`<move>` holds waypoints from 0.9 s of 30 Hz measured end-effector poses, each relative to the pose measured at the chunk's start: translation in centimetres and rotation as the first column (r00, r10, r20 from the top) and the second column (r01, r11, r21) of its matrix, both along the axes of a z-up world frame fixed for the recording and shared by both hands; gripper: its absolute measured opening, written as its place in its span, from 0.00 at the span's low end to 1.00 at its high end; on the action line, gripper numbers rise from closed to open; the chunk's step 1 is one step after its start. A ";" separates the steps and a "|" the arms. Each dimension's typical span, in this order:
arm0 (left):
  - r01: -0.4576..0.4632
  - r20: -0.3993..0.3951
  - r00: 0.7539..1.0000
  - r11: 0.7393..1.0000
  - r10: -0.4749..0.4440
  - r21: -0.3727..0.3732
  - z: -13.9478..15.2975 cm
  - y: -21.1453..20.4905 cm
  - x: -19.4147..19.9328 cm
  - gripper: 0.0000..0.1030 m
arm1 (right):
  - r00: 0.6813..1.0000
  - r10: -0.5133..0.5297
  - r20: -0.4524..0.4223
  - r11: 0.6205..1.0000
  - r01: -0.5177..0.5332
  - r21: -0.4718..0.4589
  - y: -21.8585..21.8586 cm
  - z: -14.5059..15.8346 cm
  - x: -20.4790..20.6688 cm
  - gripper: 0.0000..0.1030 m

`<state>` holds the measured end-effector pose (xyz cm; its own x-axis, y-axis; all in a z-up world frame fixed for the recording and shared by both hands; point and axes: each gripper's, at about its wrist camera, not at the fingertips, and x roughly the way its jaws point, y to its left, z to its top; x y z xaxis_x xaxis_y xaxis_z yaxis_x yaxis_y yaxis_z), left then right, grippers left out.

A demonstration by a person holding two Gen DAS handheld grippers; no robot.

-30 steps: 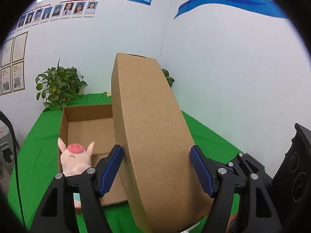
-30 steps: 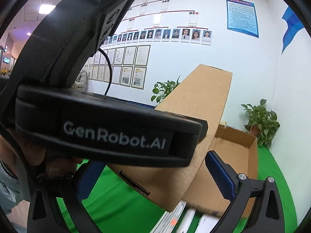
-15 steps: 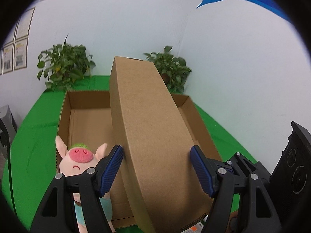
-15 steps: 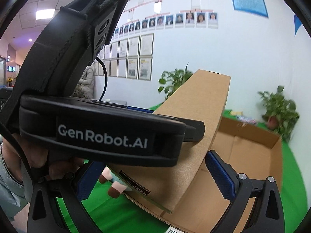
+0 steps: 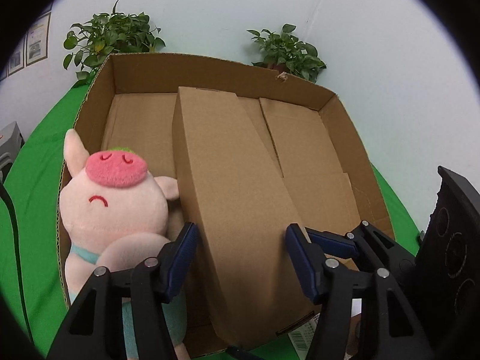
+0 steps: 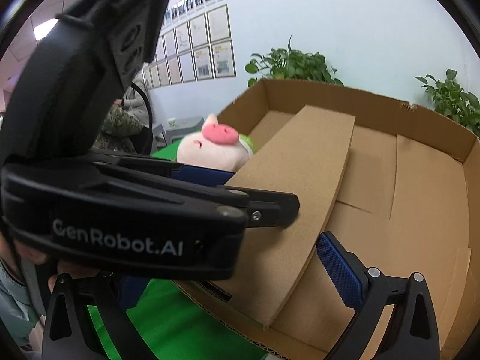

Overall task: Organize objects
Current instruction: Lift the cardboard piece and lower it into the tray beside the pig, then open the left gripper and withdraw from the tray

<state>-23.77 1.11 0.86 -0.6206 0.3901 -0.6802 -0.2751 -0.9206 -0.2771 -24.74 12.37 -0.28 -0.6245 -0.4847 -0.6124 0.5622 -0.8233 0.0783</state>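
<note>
A: Cardboard everywhere: the long closed carton (image 5: 237, 198) lies lengthwise inside the open cardboard tray (image 5: 357, 156), its near end sticking out past the tray's front edge. On its left, the pink plush pig (image 5: 117, 201) leans in the tray's near-left corner, one ear touching the carton's side.

B: And the left gripper (image 5: 241, 259)?

A: It straddles the carton's near end, and its jaws are closing. The left blue pad sits right at the carton's side; the right pad looks to be just at the other edge. I'd call it a grip across the carton's width, though I can't see how hard it presses.

B: So what could go wrong?

A: If the carton slides leftward, it squeezes the pig against the tray wall or tips it out over the rim. If the grip is let go while the near end overhangs, the carton may rock on the front edge.

B: The right gripper (image 6: 228, 273)?

A: Its right finger (image 6: 339, 270) stands clear of the carton, beside its right edge; the left finger is hidden behind the other device. It reads as spread wide, holding nothing. It's crowded there, so the two grippers could knock together.
</note>
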 end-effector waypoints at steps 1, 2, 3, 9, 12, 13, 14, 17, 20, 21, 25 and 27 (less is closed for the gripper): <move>-0.005 0.001 1.000 1.000 0.005 -0.009 -0.2 -0.1 0.0 0.51 | 1.000 0.003 0.016 1.000 -0.003 0.010 -0.7 -0.3 0.3 0.98; -0.010 0.005 1.000 1.000 0.010 -0.018 -0.6 -0.3 0.0 0.48 | 0.999 0.002 0.037 1.000 -0.003 0.016 -0.5 -0.6 0.0 0.98; -0.015 0.011 1.000 1.000 0.015 -0.017 -0.7 -0.5 0.1 0.42 | 0.998 0.001 0.058 1.000 -0.003 0.024 -0.2 -1.0 -0.6 0.98; -0.024 0.031 0.999 1.000 0.024 -0.003 -1.4 -1.1 0.3 0.33 | 0.990 0.022 0.140 0.997 -0.031 0.065 -1.5 -1.2 -1.9 1.00; -0.048 0.040 0.998 0.998 0.050 -0.045 -2.0 -1.3 0.3 0.15 | 0.981 0.032 0.190 0.999 -0.038 0.031 -0.9 -1.5 -2.4 0.99; -0.050 0.040 0.998 0.998 0.052 -0.041 -2.2 -1.5 0.4 0.15 | 0.978 0.038 0.204 0.999 -0.041 0.013 -0.6 -1.5 -2.5 0.99; -0.047 0.042 0.998 0.999 0.048 -0.026 -2.3 -1.7 0.6 0.15 | 0.977 0.050 0.209 0.999 -0.050 -0.006 -0.3 -1.4 -2.4 0.99; -0.055 0.032 0.998 0.998 0.056 -0.031 -2.3 -2.2 1.5 0.15 | 0.981 0.068 0.183 0.997 -0.060 -0.050 0.9 -0.8 -1.9 0.96; -0.056 0.014 0.998 0.998 0.056 -0.013 -1.8 -2.9 2.4 0.15 | 0.979 0.045 0.200 0.996 -0.027 -0.090 2.2 -1.1 -2.8 0.75; -0.058 0.000 0.998 0.998 0.058 -0.017 -1.5 -3.1 2.8 0.15 | 0.979 0.026 0.202 0.996 -0.009 -0.087 2.4 -1.1 -3.0 0.65; -0.053 -0.018 0.998 0.998 0.052 -0.020 -1.2 -3.6 3.7 0.15 | 0.965 -0.063 0.256 0.987 0.097 -0.125 3.9 -0.4 -3.9 0.52; -0.057 -0.019 0.998 0.998 0.057 -0.030 -1.4 -3.9 4.0 0.15 | 0.953 -0.086 0.291 0.980 0.134 -0.150 5.0 0.0 -4.6 0.51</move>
